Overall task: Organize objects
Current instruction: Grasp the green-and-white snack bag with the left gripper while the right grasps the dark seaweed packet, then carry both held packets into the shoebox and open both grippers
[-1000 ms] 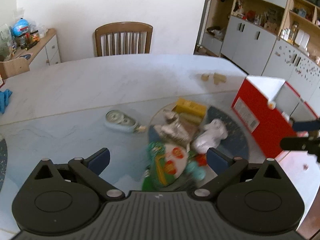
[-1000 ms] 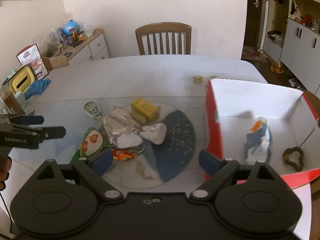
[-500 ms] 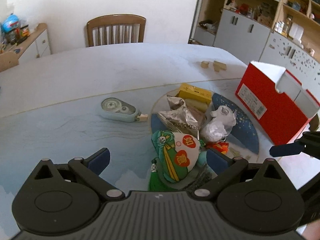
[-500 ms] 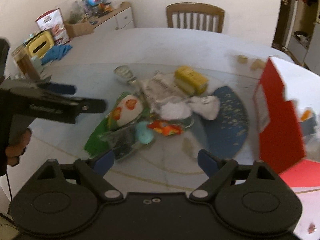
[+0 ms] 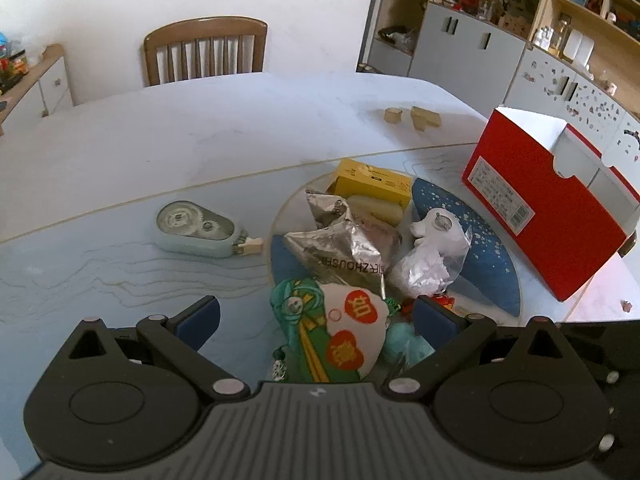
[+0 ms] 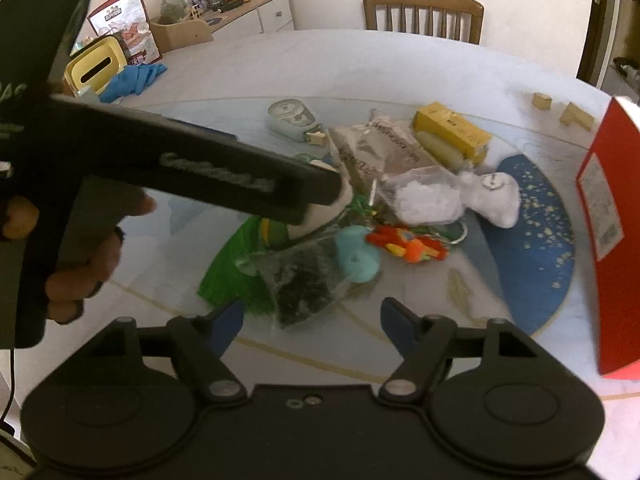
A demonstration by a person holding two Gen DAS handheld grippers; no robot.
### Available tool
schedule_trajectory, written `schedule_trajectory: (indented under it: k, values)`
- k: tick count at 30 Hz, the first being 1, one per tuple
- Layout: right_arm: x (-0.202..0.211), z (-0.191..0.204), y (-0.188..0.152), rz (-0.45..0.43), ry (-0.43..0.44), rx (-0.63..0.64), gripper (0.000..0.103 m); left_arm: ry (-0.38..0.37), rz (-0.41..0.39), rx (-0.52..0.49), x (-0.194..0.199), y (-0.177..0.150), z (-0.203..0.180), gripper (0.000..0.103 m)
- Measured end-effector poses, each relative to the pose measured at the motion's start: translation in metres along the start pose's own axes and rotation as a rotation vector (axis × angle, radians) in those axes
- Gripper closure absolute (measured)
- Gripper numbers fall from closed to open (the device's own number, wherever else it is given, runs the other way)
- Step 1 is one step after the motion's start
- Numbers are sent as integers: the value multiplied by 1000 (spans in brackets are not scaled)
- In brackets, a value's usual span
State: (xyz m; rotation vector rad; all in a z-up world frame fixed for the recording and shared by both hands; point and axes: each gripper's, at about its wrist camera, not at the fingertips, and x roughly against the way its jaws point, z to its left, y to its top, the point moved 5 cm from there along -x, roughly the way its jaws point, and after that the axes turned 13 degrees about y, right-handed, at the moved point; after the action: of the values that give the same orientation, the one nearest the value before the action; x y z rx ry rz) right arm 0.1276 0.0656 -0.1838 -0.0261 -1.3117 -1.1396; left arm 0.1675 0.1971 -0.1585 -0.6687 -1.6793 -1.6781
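Left claw point(image 5: 316, 316) wide, straddling the green-and-white pouch point(image 5: 340, 340) at lower centre. Right claw point(image 6: 310, 320) closing, pads clear of the clear bag point(image 6: 304, 284) on the tabletop point(image 5: 160, 140).

A loose pile lies on the table: a crumpled foil bag point(image 5: 344, 252); a yellow box point(image 5: 372, 186); a green-and-white pouch point(image 5: 340, 332). A red box point(image 5: 540, 216) stands beside it; a tape dispenser point(image 5: 196, 230) lies apart.
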Motion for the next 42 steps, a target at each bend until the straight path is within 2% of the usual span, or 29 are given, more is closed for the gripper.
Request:
schedule_trajectory:
  k: [4, 7, 9, 12, 14, 17, 20, 30, 42]
  values:
    - [-5, 2, 2, -6, 3, -3, 32, -14, 22, 3, -8, 0, -2, 1]
    - [-7, 1, 3, -8, 6, -14, 40, -15, 44, 15, -14, -1, -2, 1]
    - [-7, 2, 4, -12, 4, -18, 43, -30, 48, 32, -15, -1, -2, 5]
    - [-7, 0, 3, -14, 6, -33, 49, -35, 53, 28, -15, -2, -2, 15]
    - [-8, 0, 2, -13, 4, -36, 58, -49, 69, 29, -16, -3, -3, 26]
    - [-7, 1, 2, -18, 5, -28, 63, -57, 80, 42, -16, -4, -1, 41]
    - [-5, 1, 3, -25, 5, -24, 70, -60, 79, 43, -15, -3, -1, 46]
    - [16, -1, 1, -52, -8, -25, 75, -72, 70, 39, -1, -5, -1, 52]
    - [94, -21, -4, -151, -33, -72, 75, -89, 77, 74, 43, 5, 10, 52]
